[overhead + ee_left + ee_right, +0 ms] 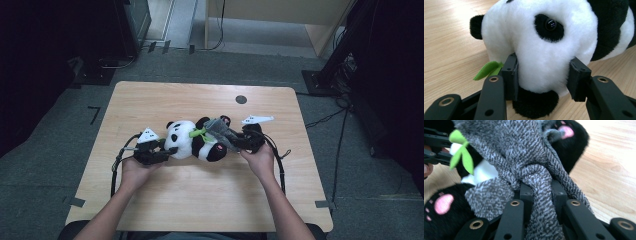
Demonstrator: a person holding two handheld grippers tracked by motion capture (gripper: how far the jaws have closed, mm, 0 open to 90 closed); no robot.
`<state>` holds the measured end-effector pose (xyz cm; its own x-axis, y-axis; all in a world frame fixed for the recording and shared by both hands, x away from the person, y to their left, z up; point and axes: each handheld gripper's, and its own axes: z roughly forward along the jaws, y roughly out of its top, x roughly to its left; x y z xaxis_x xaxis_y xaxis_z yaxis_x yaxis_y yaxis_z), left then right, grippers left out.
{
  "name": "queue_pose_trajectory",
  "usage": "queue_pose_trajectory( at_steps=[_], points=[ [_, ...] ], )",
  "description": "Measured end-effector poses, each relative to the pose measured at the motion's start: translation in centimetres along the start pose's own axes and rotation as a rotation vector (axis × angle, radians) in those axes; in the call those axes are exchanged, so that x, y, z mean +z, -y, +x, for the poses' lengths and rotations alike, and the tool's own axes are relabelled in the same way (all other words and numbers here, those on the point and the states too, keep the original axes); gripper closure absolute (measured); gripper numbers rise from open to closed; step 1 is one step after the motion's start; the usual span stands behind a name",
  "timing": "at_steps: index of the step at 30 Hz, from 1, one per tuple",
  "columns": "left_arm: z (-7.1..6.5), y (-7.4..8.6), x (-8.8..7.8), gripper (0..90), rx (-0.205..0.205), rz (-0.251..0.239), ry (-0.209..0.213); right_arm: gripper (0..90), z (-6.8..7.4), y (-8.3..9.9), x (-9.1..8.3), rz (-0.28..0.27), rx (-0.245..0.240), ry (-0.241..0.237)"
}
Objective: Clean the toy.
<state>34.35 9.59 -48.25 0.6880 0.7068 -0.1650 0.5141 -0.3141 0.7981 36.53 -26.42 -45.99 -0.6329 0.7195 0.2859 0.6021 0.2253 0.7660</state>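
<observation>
A black and white plush panda (192, 140) lies on its side in the middle of the wooden table (150, 100), head to the left. My left gripper (167, 151) is shut on the panda's head (541, 50), one pad (511, 72) pressed into each side of the white muzzle. A green leaf (487, 70) pokes out beside the left jaw. A grey knitted cloth (222, 132) drapes over the panda's legs. My right gripper (240, 142) is shut on a bunched fold of this grey cloth (536, 182). Pink-padded black paws (442, 203) show on either side of the cloth.
A small dark round hole (241, 99) sits in the tabletop at the back. Cables (117, 165) trail from both grippers across the table. Dark equipment stands (345, 55) and floor cables surround the table.
</observation>
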Motion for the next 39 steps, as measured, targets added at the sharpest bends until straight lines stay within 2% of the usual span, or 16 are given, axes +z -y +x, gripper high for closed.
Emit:
queue_pose_trajectory(
  at_steps=[13, 16, 19, 22, 25, 28, 31, 35, 39],
  points=[
    [0.1, 0.0, 0.0, 51.8, -0.004, -0.009, 0.002, 77.5, -2.0, 2.2, 0.1, -0.002, 0.079, -0.001],
    [0.3, 0.0, 0.0, 51.9, -0.012, -0.013, 0.006, 77.5, -2.6, 2.8, 0.2, 0.019, 0.086, 0.025],
    [0.4, -0.1, -0.1, 52.1, -0.019, -0.014, 0.006, 77.6, -3.4, 3.2, 0.3, 0.055, 0.122, 0.050],
    [0.3, -0.1, -0.1, 52.4, -0.017, -0.013, 0.001, 77.9, -4.6, 3.8, -0.1, 0.069, 0.185, 0.071],
    [0.3, -0.1, -0.1, 52.6, -0.013, -0.011, -0.003, 78.1, -5.2, 3.6, -1.1, 0.039, 0.208, 0.089],
    [0.3, 0.0, -0.1, 52.8, -0.017, -0.015, 0.001, 78.1, -5.0, 2.9, -2.1, -0.035, 0.232, 0.059],
    [0.2, -0.1, -0.1, 53.0, -0.014, -0.013, -0.004, 78.1, -4.1, 1.7, -3.0, -0.088, 0.200, 0.043],
    [0.0, -0.2, -0.3, 53.5, -0.024, -0.010, 0.000, 78.1, -2.2, -0.5, -4.1, -0.121, 0.140, 0.035],
    [-0.8, -0.4, -0.7, 53.7, -0.048, 0.003, 0.002, 78.1, 0.0, -2.9, -4.6, -0.151, 0.075, 0.005]
  ],
)
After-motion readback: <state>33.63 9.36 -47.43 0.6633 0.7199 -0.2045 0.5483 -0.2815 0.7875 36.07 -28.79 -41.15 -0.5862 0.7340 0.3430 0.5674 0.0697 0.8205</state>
